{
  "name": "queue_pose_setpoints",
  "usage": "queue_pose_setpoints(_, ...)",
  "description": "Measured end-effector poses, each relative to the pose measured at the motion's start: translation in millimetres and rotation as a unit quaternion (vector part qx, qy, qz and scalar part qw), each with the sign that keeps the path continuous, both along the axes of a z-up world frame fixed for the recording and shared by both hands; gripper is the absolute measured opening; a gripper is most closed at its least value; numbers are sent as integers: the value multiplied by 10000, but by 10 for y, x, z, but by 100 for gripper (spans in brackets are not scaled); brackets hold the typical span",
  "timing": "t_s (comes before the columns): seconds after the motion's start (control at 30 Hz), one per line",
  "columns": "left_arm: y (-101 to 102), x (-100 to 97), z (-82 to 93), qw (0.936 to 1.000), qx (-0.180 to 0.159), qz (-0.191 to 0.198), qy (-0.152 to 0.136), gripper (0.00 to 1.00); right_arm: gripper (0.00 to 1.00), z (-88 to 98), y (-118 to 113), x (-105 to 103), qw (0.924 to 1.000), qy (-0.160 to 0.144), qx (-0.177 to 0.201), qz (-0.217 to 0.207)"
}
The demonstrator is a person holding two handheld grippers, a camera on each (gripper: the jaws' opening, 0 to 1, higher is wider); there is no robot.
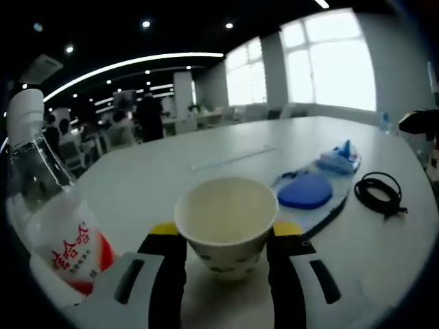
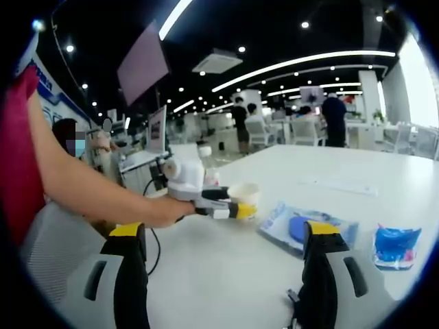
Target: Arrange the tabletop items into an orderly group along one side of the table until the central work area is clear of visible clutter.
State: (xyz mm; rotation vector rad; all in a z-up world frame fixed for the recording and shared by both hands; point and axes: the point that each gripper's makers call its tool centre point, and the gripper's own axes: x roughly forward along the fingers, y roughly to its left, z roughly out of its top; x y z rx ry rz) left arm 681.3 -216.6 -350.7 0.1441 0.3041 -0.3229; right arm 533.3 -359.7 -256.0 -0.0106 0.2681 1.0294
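The white table (image 1: 226, 147) runs wide and pale under both cameras, its far half bare apart from a thin transparent strip. In the right gripper view the person's bare forearm (image 2: 82, 185) reaches across from the left, carrying the left gripper (image 2: 230, 203) out over the table's near edge.

In the left gripper view a clear plastic water bottle (image 1: 51, 212) with a white cap and a red-and-white label stands at the left, just beside the gripper's left jaw. To the right lies a flat plastic packet holding a blue oval pad (image 1: 306, 190), with a smaller blue-and-white packet (image 1: 341, 157) at its far end — the same 2 show in the right gripper view, near that gripper's right jaw. A coiled black cable (image 1: 379, 192) lies further right, apart from the packets.

The paper cup (image 1: 226, 223), white and upright, sits between the 2 jaws of the left gripper, which press against its sides and grip it. The right gripper (image 2: 226, 274) has its jaws spread wide over bare tabletop — nothing between them.
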Motion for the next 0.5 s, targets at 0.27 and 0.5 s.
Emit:
queue_pose_setpoints(0.27,27,-14,-43,9999,27,28,117,45,94,-1,-2,6,10000,3,3,-7)
queue_pose_setpoints(0.5,6,-44,-26,9999,9,14,117,50,94,-3,0,7,10000,13,8,-1)
